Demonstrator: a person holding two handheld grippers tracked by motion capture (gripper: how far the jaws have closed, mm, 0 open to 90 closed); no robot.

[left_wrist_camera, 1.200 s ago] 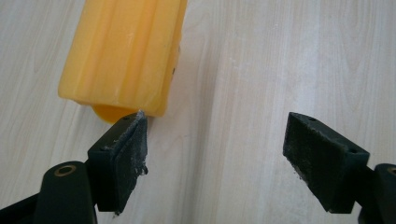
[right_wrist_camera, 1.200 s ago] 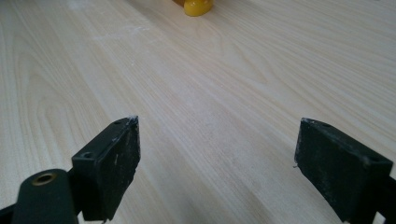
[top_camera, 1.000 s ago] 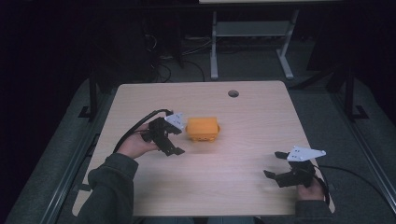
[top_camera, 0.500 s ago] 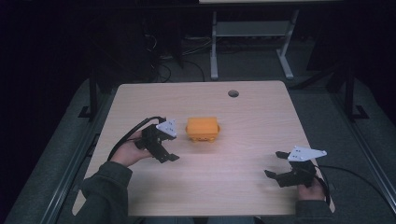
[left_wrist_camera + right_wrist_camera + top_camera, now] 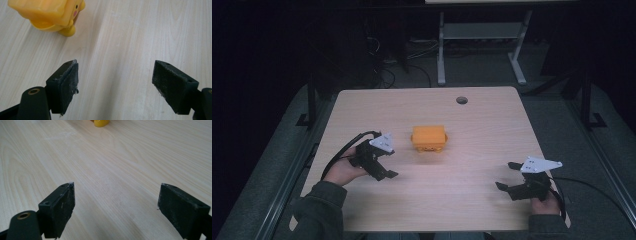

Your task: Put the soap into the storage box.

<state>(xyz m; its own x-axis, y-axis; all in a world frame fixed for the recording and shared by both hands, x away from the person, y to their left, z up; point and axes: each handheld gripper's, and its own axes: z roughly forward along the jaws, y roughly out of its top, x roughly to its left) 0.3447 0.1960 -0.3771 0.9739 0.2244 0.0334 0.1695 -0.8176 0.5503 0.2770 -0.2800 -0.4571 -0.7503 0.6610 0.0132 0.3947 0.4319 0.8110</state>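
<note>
yellow toy – near, beyond left gripper, jaws spread | right gripper – well apart, spread

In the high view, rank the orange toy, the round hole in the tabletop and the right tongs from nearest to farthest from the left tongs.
From the left tongs:
1. Orange toy, just ahead and to the right, near the table's middle.
2. Round hole, near the far edge, right of centre.
3. Right tongs, across the table at the near right corner.

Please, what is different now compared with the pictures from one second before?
The left gripper has drawn back from the yellow toy, toward the person and the table's left edge, jaws open and empty. The toy and the right gripper kept their places.
</note>
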